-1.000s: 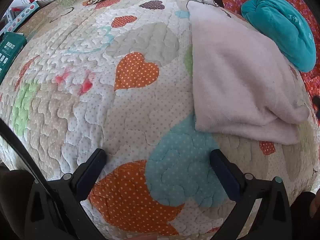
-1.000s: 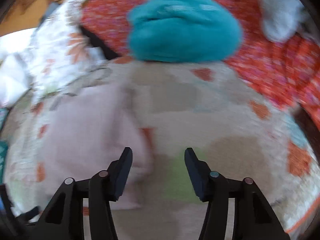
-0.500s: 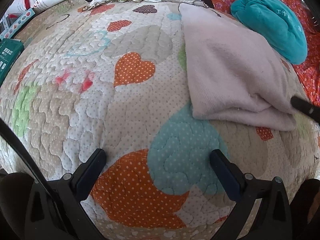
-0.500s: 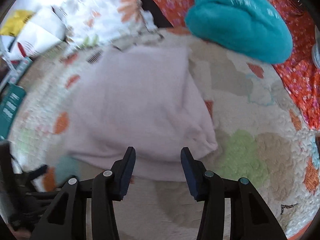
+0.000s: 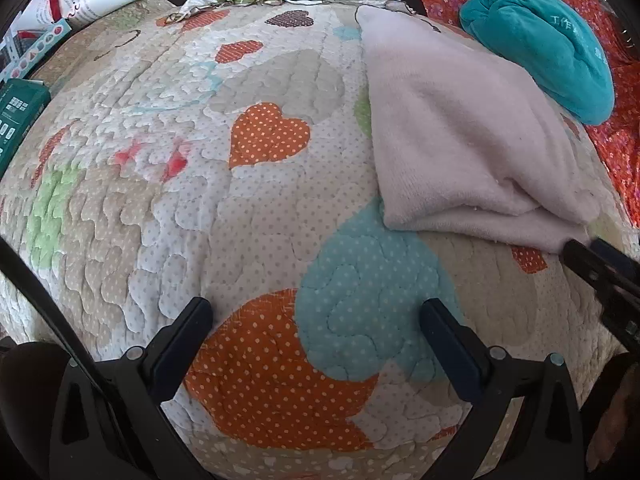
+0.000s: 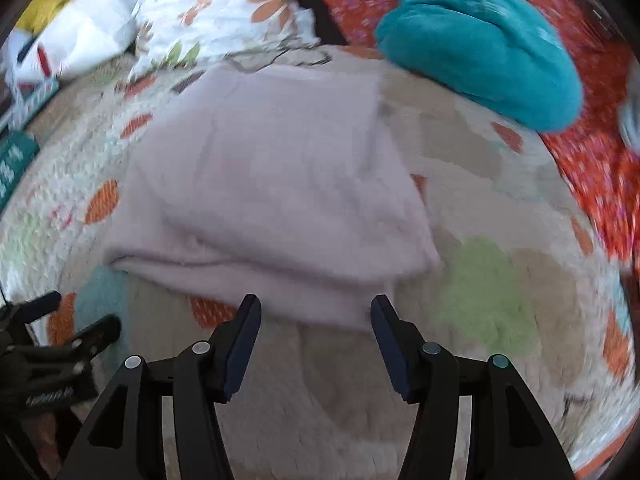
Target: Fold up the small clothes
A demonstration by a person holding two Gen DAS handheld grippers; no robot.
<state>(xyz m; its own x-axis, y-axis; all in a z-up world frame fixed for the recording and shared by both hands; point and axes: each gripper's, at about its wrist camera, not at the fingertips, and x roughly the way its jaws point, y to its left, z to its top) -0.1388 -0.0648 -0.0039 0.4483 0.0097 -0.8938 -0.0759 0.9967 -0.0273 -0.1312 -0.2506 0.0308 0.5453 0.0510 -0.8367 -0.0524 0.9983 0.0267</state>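
A pale pink fleece garment (image 5: 460, 132) lies folded flat on the heart-patterned quilt (image 5: 200, 184), at the upper right of the left wrist view. It fills the middle of the right wrist view (image 6: 272, 192). My left gripper (image 5: 316, 316) is open and empty over the quilt, left of and nearer than the garment. My right gripper (image 6: 316, 312) is open and empty, its fingertips at the garment's near edge. It shows at the right edge of the left wrist view (image 5: 600, 264), by the garment's near right corner.
A folded teal garment (image 5: 548, 48) lies beyond the pink one on an orange floral cover (image 6: 592, 152). A floral pillow (image 6: 216, 8) and white bags (image 6: 76, 44) lie at the far side. A green box (image 5: 16, 120) sits at the left edge.
My right gripper swung left and came up to the pink garment's near edge, entering the left wrist view. My left gripper stayed nearly still and open.
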